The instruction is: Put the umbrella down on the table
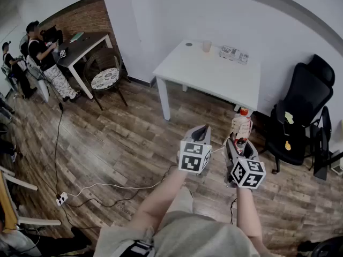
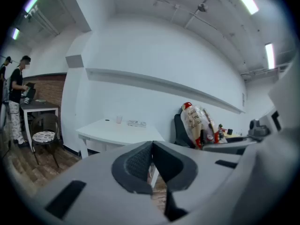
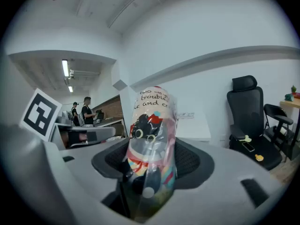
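Umbrella (image 1: 241, 126) not down yet: folded, in its clear sleeve, clamped upright in right gripper (image 1: 239, 143) above the floor, well short of table (image 1: 214, 76); left gripper (image 1: 199, 134) jaws together, empty; carry and set-down both left to do.

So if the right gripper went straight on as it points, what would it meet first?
Probably the table, near its right corner; the umbrella in the right gripper would touch first. Depth is unclear, so it could dip under the top.
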